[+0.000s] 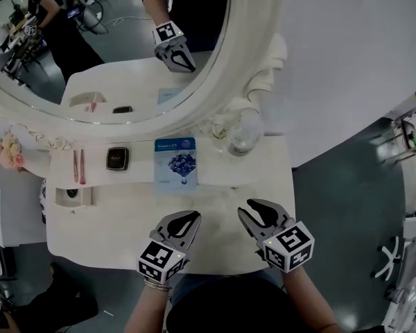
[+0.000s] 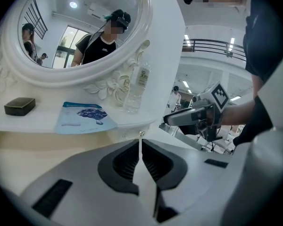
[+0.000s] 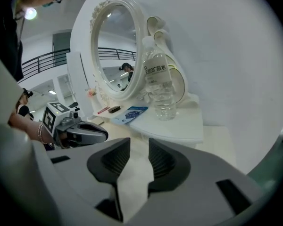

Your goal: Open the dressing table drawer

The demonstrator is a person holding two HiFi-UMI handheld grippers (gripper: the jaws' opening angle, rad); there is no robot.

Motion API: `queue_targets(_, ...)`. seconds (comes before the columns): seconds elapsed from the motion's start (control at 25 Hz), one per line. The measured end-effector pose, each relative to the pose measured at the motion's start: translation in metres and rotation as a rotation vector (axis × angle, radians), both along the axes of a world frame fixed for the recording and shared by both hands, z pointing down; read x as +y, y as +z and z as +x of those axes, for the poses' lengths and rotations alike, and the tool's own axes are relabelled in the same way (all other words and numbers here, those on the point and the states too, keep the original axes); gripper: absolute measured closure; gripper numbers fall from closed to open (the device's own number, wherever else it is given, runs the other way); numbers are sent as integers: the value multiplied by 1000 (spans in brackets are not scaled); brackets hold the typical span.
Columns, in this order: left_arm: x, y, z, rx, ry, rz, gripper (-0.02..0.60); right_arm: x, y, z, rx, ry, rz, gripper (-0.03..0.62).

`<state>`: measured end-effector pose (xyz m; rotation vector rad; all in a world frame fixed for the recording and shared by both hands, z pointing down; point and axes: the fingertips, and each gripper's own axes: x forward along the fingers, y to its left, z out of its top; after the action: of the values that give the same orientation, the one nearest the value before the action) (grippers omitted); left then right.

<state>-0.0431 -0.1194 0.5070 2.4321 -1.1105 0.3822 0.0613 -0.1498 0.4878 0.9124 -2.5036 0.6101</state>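
Observation:
The white dressing table (image 1: 125, 220) has a raised shelf, and a shallow drawer front (image 2: 61, 140) with a small knob (image 2: 141, 133) sits under it. From above, that knob (image 1: 234, 186) shows as a dot at the shelf's front edge. My left gripper (image 1: 194, 217) hovers over the lower tabletop with its jaws together and nothing in them; its tips (image 2: 140, 142) point toward the knob. My right gripper (image 1: 255, 207) is beside it on the right, a little short of the knob. Its jaws (image 3: 139, 147) stand apart with nothing between them.
On the shelf lie a blue face-mask packet (image 1: 175, 159), a black compact (image 1: 117, 158), a pink item (image 1: 78, 166) and a clear water bottle (image 1: 241, 136). A large oval mirror (image 1: 111, 47) rises behind. A white box (image 1: 73, 196) sits at the left, and grey floor lies to the right.

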Motion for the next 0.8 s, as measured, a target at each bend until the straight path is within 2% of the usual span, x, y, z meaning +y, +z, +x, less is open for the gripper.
queue_targets(0.32, -3, 8, 1, -9, -48, 4, 560, 3, 21, 4, 41, -5, -18, 457)
queue_targets(0.48, -3, 13, 5, -9, -38, -4, 558, 0, 28, 6, 44, 10, -22, 457)
queue_targets(0.8, -13, 24, 15, -11, -36, -19, 513, -10, 43, 3, 58, 8, -17, 450)
